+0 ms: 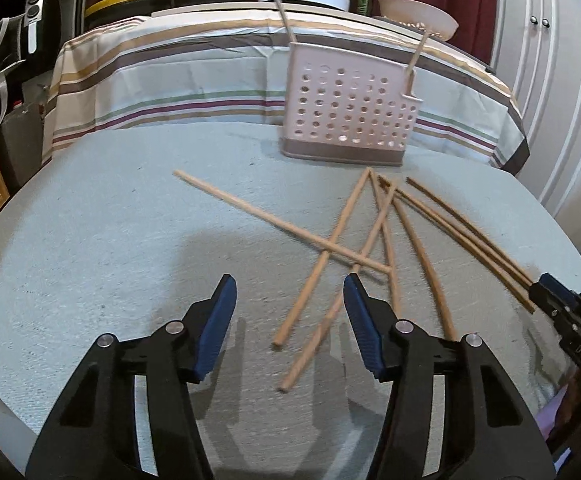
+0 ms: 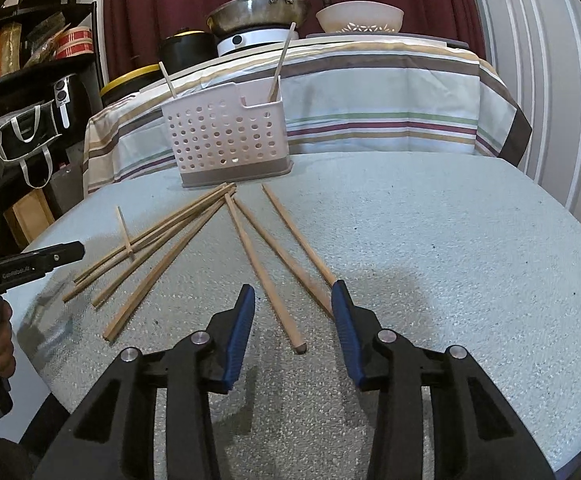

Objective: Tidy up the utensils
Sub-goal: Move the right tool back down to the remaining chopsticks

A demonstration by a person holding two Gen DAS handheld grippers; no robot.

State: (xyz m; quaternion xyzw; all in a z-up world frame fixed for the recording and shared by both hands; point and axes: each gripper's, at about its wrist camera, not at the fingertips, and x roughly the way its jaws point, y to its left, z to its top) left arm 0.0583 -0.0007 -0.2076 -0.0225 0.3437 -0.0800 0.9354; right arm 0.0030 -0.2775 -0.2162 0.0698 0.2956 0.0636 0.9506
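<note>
Several wooden chopsticks (image 1: pixel 282 222) lie crossed and fanned out on the grey table (image 1: pixel 90 240). Behind them stands a pink perforated utensil holder (image 1: pixel 350 108) with two chopsticks (image 1: pixel 415 56) upright inside. My left gripper (image 1: pixel 290 284) is open low over the table, and the near ends of two chopsticks (image 1: pixel 286 384) lie between its blue pads. My right gripper (image 2: pixel 293 288) is open too. One chopstick (image 2: pixel 264 276) lies between its fingers and a second (image 2: pixel 290 232) runs under the right fingertip (image 2: pixel 340 304). The holder (image 2: pixel 226 136) stands beyond.
Behind the grey table, a striped cloth (image 2: pixel 390 92) covers a higher table with a pan on a burner (image 2: pixel 258 16) and a bowl (image 2: pixel 360 16). A dark shelf with bags (image 2: pixel 30 132) is on the left. White cupboard doors (image 2: pixel 550 80) stand on the right.
</note>
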